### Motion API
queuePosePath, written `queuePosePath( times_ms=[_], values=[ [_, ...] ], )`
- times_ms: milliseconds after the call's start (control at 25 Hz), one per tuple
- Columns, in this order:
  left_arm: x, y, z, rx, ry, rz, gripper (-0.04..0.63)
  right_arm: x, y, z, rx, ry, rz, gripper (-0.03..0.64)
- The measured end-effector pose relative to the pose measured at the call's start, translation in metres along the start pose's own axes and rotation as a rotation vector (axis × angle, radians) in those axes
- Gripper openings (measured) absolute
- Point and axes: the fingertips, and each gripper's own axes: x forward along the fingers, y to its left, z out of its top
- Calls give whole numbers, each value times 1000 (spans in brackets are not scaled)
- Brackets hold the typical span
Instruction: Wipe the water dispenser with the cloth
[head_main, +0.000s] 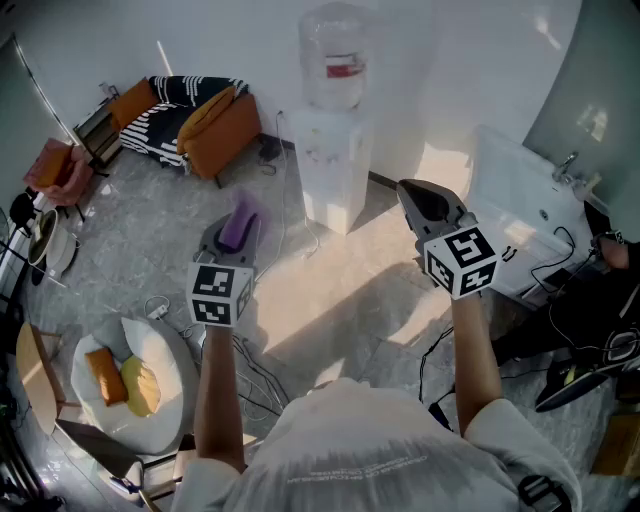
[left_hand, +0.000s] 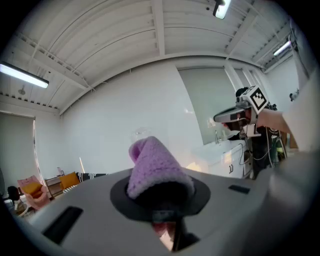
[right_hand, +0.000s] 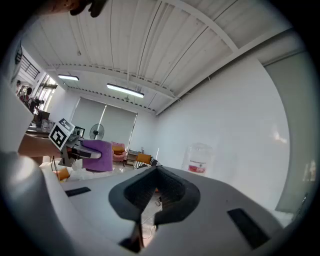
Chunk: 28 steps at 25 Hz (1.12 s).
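Head view: water dispenser (head_main: 331, 165) stands upper middle of frame against the white wall (head_main: 450, 60), clear bottle (head_main: 335, 58) on top. The bottle washes out against the wall and its edges are hard to trace. Neither tool touches the dispenser.

Left tool (head_main: 231, 240) sits left of centre, below and left of the dispenser. It is clamped on a purple cloth (head_main: 239, 224) that sticks out past the tips. In the left gripper view the cloth (left_hand: 152, 167) bunches up over the jaws and covers the pads, so only the housing around it shows. The bottle (left_hand: 141, 134) is a faint smear just above the cloth, barely readable. The right tool (left_hand: 234, 115) shows at the right edge of that view.

Right tool (head_main: 428, 205) sits right of centre, level with the dispenser's base. In the right gripper view its jaws stand a narrow gap apart with nothing between them, and floor and a loose cable (right_hand: 159, 201) show through the slit. The tool's housing cuts off the dispenser body there, leaving only the bottle (right_hand: 198, 160) visible. The left tool (right_hand: 85, 150) and cloth (right_hand: 98, 155) show at middle left.

An orange sofa (head_main: 222, 125) is upper left in the head view. A white sink (head_main: 520, 195) at right is partly blown out by sunlight.
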Motion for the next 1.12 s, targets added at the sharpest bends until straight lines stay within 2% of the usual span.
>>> queuePosePath(
  times_ms=[320,520,800,1120],
  values=[
    [17,-13,-4,10,23,4,64,3,-17,-12,43,-33,19,14],
    [26,-23,-2,-1,38,24,64,3,-27,-26,3,-10,52,14],
    [36,-45,-5,1,77,56,64,0,-44,-48,29,7,139,14],
    [63,-42,-11,-15,102,65,64,20,-65,-66,35,36,159,14]
  ],
)
